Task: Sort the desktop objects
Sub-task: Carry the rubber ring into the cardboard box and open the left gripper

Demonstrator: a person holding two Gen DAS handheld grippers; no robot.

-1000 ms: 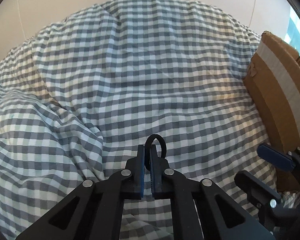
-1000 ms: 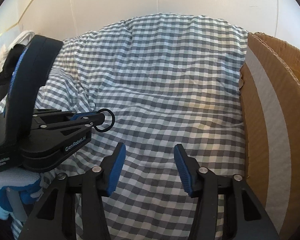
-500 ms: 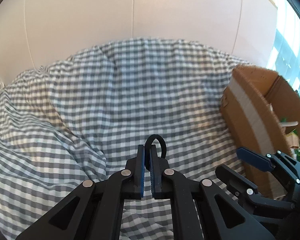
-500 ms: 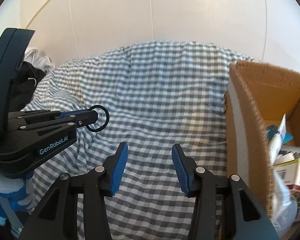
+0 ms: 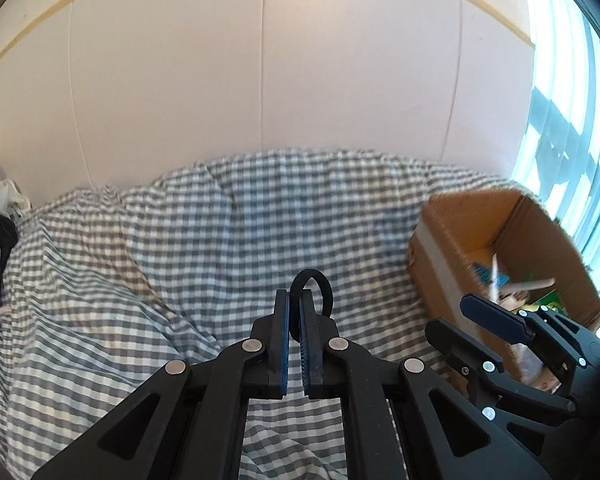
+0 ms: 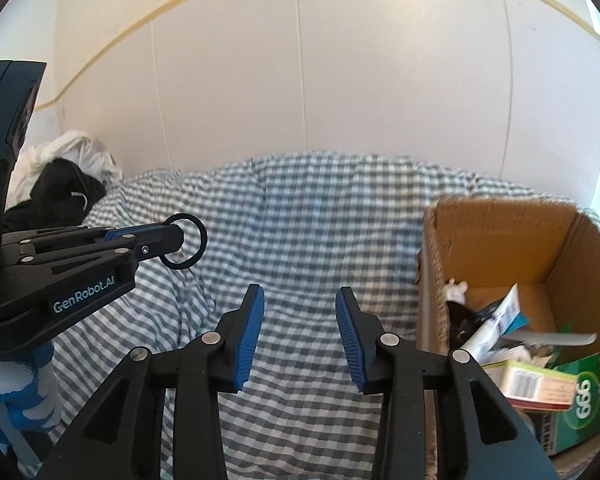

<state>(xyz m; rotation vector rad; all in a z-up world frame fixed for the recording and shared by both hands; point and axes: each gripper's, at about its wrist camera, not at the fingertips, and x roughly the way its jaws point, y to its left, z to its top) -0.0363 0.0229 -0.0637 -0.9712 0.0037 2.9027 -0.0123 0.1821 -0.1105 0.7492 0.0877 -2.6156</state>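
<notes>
My left gripper is shut on a black hair tie, whose loop sticks out past the fingertips, held in the air above the checked cloth. From the right wrist view the same hair tie hangs at the left gripper's tip at the left. My right gripper has nothing between its blue pads and its jaws are closing. It hovers above the cloth, just left of an open cardboard box. The box stands at the right.
The box holds several items: a green carton, a white tube, papers and something black. A heap of black and white clothes lies at the far left by the white wall. A bright window is at the right.
Both grippers have risen and tilted up, so the wall and the box's inside have come into view. The right gripper's jaws have narrowed. The hair tie stays clamped in the left.
</notes>
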